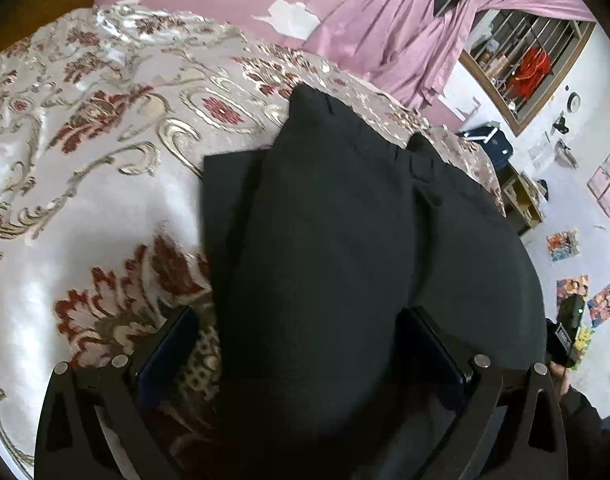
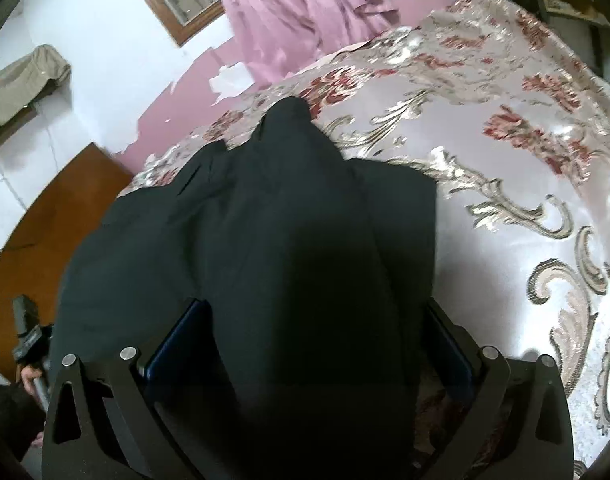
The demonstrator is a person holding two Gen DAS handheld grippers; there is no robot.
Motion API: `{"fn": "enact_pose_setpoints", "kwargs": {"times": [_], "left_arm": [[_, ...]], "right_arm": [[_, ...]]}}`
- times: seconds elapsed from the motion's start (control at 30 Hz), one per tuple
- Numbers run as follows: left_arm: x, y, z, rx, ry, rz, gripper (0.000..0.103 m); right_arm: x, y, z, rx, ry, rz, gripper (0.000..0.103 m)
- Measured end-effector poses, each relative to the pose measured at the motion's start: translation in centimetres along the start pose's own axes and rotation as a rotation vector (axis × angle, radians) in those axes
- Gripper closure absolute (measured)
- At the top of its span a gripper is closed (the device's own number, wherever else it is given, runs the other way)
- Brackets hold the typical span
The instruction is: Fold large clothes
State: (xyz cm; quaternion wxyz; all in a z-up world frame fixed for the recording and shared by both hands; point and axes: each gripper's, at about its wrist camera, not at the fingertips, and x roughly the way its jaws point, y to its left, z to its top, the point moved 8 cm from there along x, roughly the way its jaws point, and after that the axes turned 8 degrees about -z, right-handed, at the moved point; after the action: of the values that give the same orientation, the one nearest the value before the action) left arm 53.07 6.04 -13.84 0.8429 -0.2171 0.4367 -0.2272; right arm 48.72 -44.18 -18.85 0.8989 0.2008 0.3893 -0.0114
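Note:
A large black garment [image 1: 345, 220] lies on a bed with a floral cream and red cover [image 1: 85, 160]. In the left wrist view its cloth runs down between the fingers of my left gripper [image 1: 301, 344], whose blue pads [image 1: 173, 344] stand wide apart on either side of it. In the right wrist view the same garment [image 2: 285, 220] drapes up between the fingers of my right gripper [image 2: 309, 340], its pads [image 2: 177, 340] also wide apart. A folded flat layer of the garment sticks out underneath [image 2: 405, 200]. The fingertips are hidden by cloth.
Pink curtains [image 1: 405, 32] hang at a barred window [image 1: 525, 64] behind the bed. A pink and white peeling wall [image 2: 105, 80] and a brown wooden board [image 2: 57, 216] stand beside the bed. Pictures lie on the floor [image 1: 565, 244]. The other gripper's handle shows at the edge [image 2: 29, 332].

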Motion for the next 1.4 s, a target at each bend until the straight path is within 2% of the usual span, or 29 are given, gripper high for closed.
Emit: {"fn": "enact_pose_setpoints", "kwargs": {"times": [0.13, 0.23, 0.4, 0.47, 0.5, 0.57, 0.6, 0.63, 0.67, 0.73, 0.77, 0.8, 0.93, 1.03, 1.2, 1.4], "left_arm": [[1.0, -1.8, -0.9, 0.029, 0.082, -0.050, 0.000], [1.4, -2.3, -1.1, 0.057, 0.113, -0.028, 0.000], [1.5, -2.3, -1.1, 0.019, 0.158, -0.015, 0.000], [1.5, -2.5, -1.0, 0.011, 0.165, 0.013, 0.005], [1.4, -2.8, -1.0, 0.006, 0.167, 0.028, 0.007], [1.0, -3.1, -1.0, -0.003, 0.165, 0.032, 0.019], [0.6, -3.5, -1.1, 0.001, 0.162, 0.036, 0.022], [0.2, -3.7, -1.1, 0.009, 0.160, 0.046, 0.031], [-0.2, -4.0, -1.2, 0.017, 0.156, 0.055, 0.041], [-1.0, -4.3, -1.2, 0.026, 0.149, 0.062, 0.055], [-1.5, -4.6, -1.2, 0.026, 0.143, 0.064, 0.062], [-1.9, -4.9, -1.2, 0.017, 0.140, 0.065, 0.064], [-3.1, -5.5, -1.7, -0.026, 0.155, 0.115, 0.074], [-4.5, -6.4, -1.4, -0.031, 0.145, 0.131, 0.081], [-8.7, -7.9, 0.6, -0.012, 0.067, 0.103, 0.085], [-13.6, -8.3, 3.7, 0.032, -0.031, 0.137, 0.085]], "right_arm": [[-0.1, 0.7, -0.6, -0.014, 0.044, 0.091, 0.001], [-0.4, 1.7, -1.3, -0.030, 0.075, 0.115, 0.001], [-0.4, 2.9, -2.5, -0.016, 0.164, 0.138, 0.001], [-0.1, 2.9, -2.7, 0.013, 0.207, 0.113, 0.001], [0.0, 3.1, -2.6, 0.022, 0.213, 0.098, 0.003], [-0.2, 3.5, -2.7, 0.004, 0.221, 0.044, 0.014], [-0.3, 3.7, -2.8, -0.004, 0.224, 0.028, 0.023], [-0.7, 4.0, -2.8, -0.009, 0.221, 0.016, 0.034], [-1.0, 4.1, -2.9, -0.004, 0.217, 0.014, 0.039], [-1.7, 4.5, -3.0, 0.007, 0.210, 0.012, 0.057], [-2.1, 4.8, -3.1, 0.009, 0.203, 0.008, 0.061], [-2.4, 5.1, -3.1, 0.008, 0.200, -0.002, 0.065], [-3.9, 6.5, -3.4, -0.034, 0.199, -0.109, 0.075], [-5.6, 8.5, -2.8, -0.087, 0.166, -0.145, 0.080], [-9.0, 10.5, -0.6, -0.119, 0.106, -0.126, 0.083], [-11.7, 14.5, 1.5, -0.159, 0.032, -0.048, 0.084]]}}
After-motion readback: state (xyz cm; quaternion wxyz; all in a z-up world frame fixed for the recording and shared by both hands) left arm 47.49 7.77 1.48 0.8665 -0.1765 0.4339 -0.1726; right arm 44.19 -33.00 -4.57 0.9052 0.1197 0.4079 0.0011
